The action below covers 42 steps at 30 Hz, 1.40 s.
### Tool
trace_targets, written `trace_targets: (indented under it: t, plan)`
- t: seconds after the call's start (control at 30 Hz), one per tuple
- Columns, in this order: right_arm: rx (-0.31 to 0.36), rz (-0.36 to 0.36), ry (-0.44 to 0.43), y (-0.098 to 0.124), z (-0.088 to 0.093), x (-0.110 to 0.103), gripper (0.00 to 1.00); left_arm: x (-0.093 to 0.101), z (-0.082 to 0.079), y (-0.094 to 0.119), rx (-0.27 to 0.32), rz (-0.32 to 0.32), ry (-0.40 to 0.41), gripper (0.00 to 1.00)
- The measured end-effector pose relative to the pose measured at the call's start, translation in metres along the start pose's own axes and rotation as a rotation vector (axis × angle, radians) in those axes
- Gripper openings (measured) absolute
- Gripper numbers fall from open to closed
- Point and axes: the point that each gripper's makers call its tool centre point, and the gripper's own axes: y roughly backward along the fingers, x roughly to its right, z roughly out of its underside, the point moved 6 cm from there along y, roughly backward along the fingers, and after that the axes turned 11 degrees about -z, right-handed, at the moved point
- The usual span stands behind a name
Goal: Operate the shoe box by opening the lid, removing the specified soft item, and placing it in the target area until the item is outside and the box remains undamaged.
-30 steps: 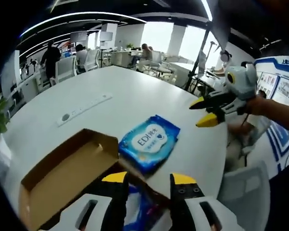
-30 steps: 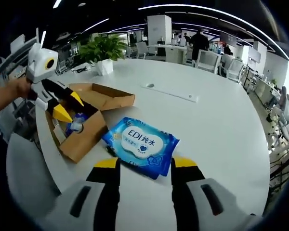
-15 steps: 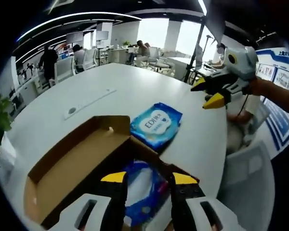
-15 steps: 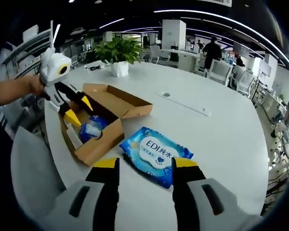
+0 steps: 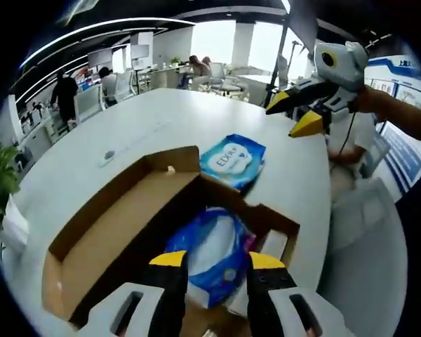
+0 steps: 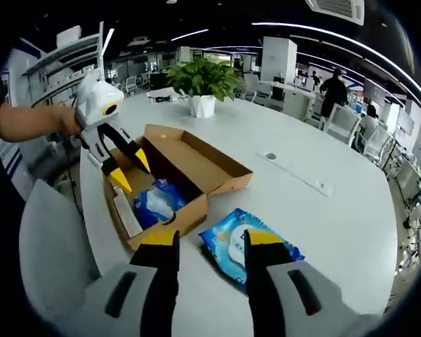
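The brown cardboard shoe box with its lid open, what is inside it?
The brown cardboard shoe box holds a blue-and-white soft plastic pack and a white flat piece along one wall. Whatever lies under the pack is hidden.

A white table [image 6: 323, 232] carries the open shoe box [image 6: 196, 165], wipes pack [image 6: 263, 246], potted plant [image 6: 200, 81].

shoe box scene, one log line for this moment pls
shoe box: lid open | blue pack: inside box | wipes pack: on table beside box | left gripper: open, over box | right gripper: open, empty
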Motion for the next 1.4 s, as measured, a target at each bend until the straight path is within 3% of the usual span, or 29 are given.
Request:
trace_targets:
  t: [0.2, 0.37, 0.53, 0.77, 0.87, 1.03, 1.23, 1.4]
  plan:
    - [-0.012, -0.048, 0.035, -0.018, -0.008, -0.005, 0.30, -0.002, 0.008, -0.003, -0.007, 0.022, -0.034, 0.30]
    - [-0.018, -0.085, 0.065, -0.031, -0.016, -0.012, 0.28, 0.004, 0.007, -0.006, -0.015, 0.084, -0.062, 0.24]
    - [-0.029, -0.118, 0.084, -0.046, -0.020, -0.011, 0.27, 0.006, 0.007, -0.012, -0.030, 0.107, -0.070, 0.22]
    - [-0.058, -0.166, 0.119, -0.065, -0.018, -0.020, 0.24, 0.006, 0.007, -0.020, -0.037, 0.126, -0.109, 0.21]
    - [-0.071, -0.179, 0.125, -0.073, -0.017, -0.019, 0.24, 0.006, 0.006, -0.024, -0.030, 0.148, -0.086, 0.21]
    - [-0.091, -0.190, 0.126, -0.084, -0.016, -0.019, 0.23, 0.012, 0.001, -0.035, -0.028, 0.207, -0.144, 0.19]
    - [-0.113, -0.212, 0.140, -0.096, -0.015, -0.020, 0.23, 0.023, 0.004, -0.045, -0.073, 0.234, -0.203, 0.17]
    - [-0.132, -0.230, 0.141, -0.110, -0.011, -0.018, 0.22, 0.023, 0.013, -0.047, -0.130, 0.237, -0.204, 0.06]
